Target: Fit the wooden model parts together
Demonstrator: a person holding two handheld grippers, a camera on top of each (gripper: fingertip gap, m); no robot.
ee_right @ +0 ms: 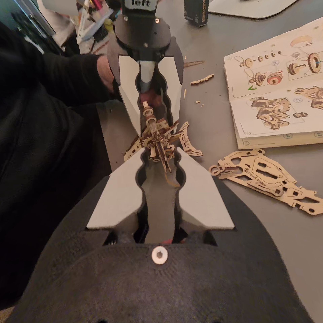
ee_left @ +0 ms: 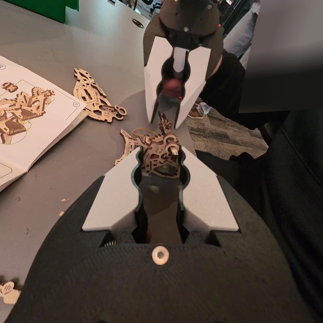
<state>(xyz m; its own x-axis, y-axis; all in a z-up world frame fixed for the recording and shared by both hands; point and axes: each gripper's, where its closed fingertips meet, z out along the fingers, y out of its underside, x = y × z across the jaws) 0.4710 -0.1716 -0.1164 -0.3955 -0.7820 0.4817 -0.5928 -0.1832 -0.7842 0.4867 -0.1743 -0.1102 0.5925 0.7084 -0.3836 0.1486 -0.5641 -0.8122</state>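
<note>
The left gripper (ee_left: 160, 153) has its two white fingers closed partway around the wooden model (ee_left: 161, 155), which sits gripped between the tips. The right gripper (ee_right: 160, 153) faces it from the 12 o'clock side in the left wrist view; its fingers are apart, and I cannot tell whether they touch the thin upright part (ee_left: 163, 120) standing between their tips. The model is held at the near edge of the grey table (ee_left: 97, 52), and a rubber band (ee_left: 139, 131) loops over it. At 10 o'clock lies a flat wooden frame piece (ee_left: 94, 97). At 9 o'clock an open instruction booklet (ee_left: 35, 122) rests on the table. In the right wrist view a small dark box (ee_right: 195, 12) stands at 12 o'clock.
</note>
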